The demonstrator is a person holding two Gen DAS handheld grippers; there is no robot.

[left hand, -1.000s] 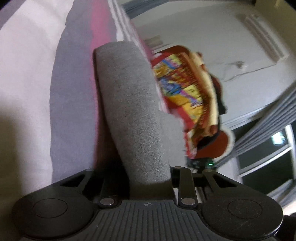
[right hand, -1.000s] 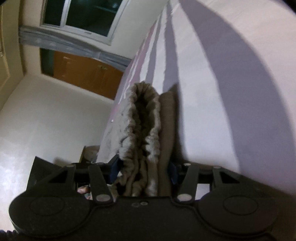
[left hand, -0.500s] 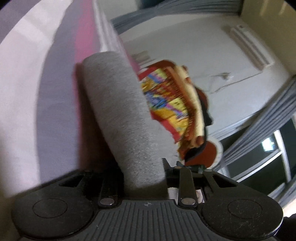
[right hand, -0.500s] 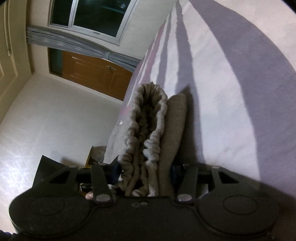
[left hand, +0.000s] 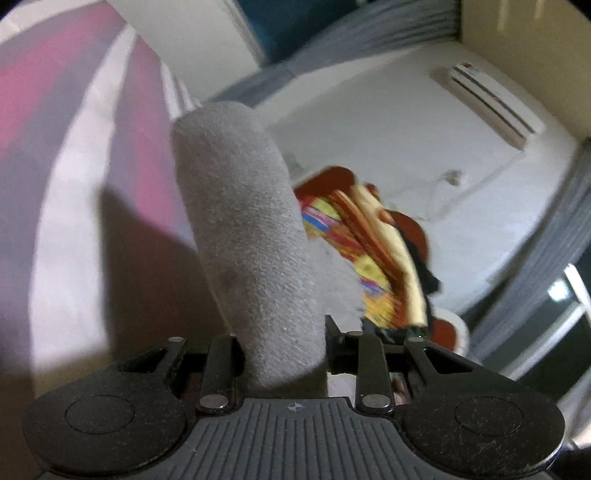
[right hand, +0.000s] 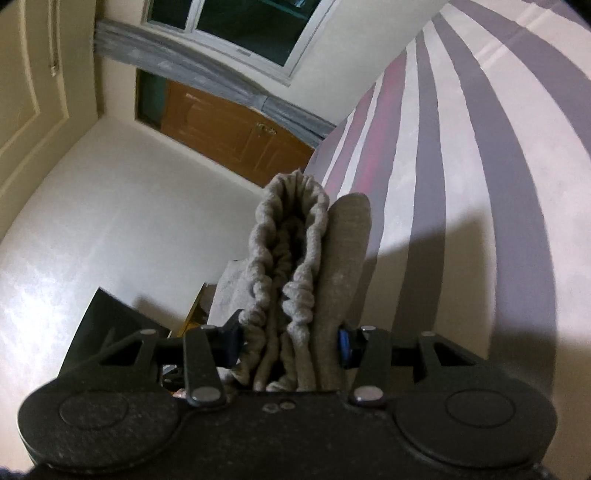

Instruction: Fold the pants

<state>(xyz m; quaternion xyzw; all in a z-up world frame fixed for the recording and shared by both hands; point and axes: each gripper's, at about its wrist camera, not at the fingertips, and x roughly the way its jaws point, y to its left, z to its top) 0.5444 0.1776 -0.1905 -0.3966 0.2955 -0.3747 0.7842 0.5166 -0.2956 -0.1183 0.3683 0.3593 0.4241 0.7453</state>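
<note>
The grey pants hang between my two grippers above the striped bed. In the left wrist view a smooth folded end of the grey pants (left hand: 251,236) sticks up out of my left gripper (left hand: 284,343), whose jaws are shut on the cloth. In the right wrist view the gathered elastic waistband of the pants (right hand: 295,258) is bunched with a flat fold beside it, and my right gripper (right hand: 291,343) is shut on that thick bundle. Cloth hides the fingertips of both grippers.
The bedsheet (left hand: 74,166) with pink, purple and white stripes lies below; it also shows as the bedsheet (right hand: 480,184) on the right. A colourful pile of cloth (left hand: 369,258) sits beyond the bed by a white wall. A brown door (right hand: 229,136) and a window (right hand: 251,26) stand behind.
Both grippers have risen with the pants and tipped up, so more wall, window and door shows and less bed. The grips on the cloth look unchanged.
</note>
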